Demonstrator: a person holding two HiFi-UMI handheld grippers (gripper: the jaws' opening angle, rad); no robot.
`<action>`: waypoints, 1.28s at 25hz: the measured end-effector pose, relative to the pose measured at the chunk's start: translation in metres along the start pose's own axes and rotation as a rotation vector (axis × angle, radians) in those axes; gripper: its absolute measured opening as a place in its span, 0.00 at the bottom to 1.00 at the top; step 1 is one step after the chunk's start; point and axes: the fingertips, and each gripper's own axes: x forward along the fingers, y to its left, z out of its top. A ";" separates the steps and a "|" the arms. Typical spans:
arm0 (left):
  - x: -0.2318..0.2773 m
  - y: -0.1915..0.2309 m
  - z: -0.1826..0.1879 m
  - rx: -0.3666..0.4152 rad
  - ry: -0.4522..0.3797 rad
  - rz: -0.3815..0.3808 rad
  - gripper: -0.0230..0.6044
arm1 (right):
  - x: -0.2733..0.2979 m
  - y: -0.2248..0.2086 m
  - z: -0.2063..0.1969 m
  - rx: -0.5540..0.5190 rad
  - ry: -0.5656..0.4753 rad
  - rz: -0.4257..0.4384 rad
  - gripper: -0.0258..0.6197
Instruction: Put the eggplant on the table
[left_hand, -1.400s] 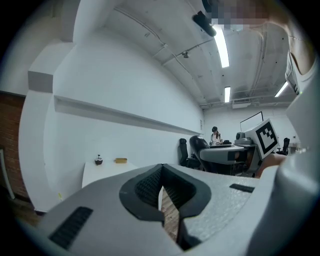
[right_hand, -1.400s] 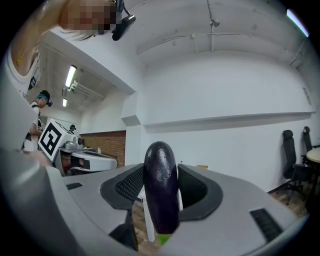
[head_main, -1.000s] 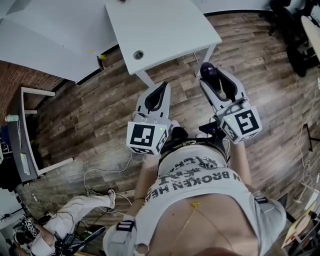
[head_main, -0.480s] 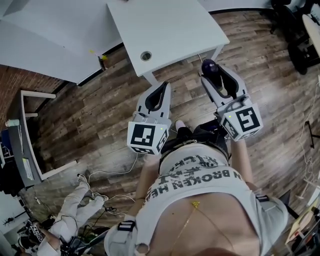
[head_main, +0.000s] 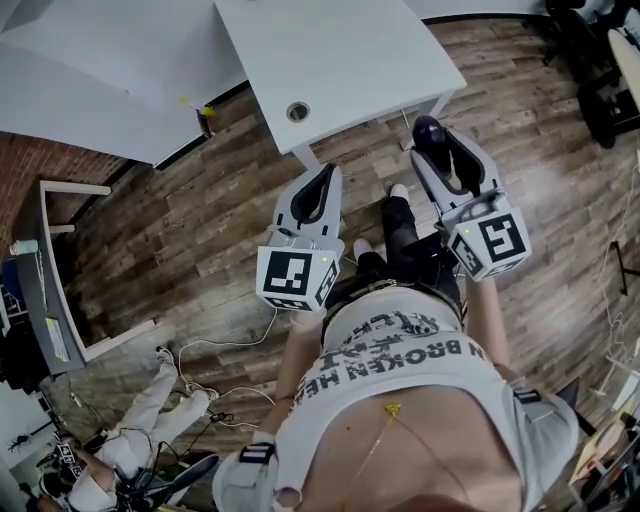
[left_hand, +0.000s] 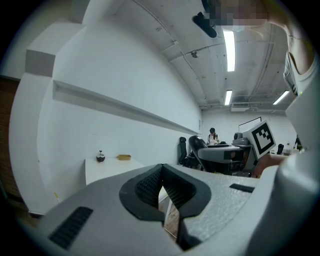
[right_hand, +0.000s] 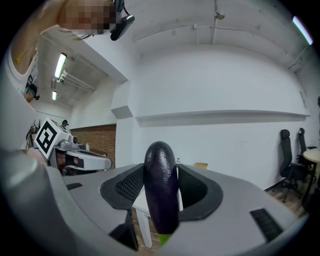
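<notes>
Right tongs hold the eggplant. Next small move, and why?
Probably carry the right tongs forward over the white table. They are shut on the eggplant, which in the head view hangs above the wood floor, just short of the table's near edge, so opening now would likely drop it.

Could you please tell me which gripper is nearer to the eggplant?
Right. The right gripper holds the eggplant between its fingers; the left gripper is off to its left, apart from it.
</notes>
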 end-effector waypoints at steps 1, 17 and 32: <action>0.002 0.003 0.000 -0.003 0.000 0.007 0.05 | 0.005 -0.001 0.001 -0.001 -0.001 0.005 0.37; 0.117 0.045 0.037 0.015 -0.023 0.071 0.05 | 0.110 -0.090 0.019 -0.002 -0.021 0.112 0.37; 0.188 0.057 0.049 0.006 -0.017 0.204 0.05 | 0.159 -0.159 0.025 -0.022 -0.023 0.232 0.37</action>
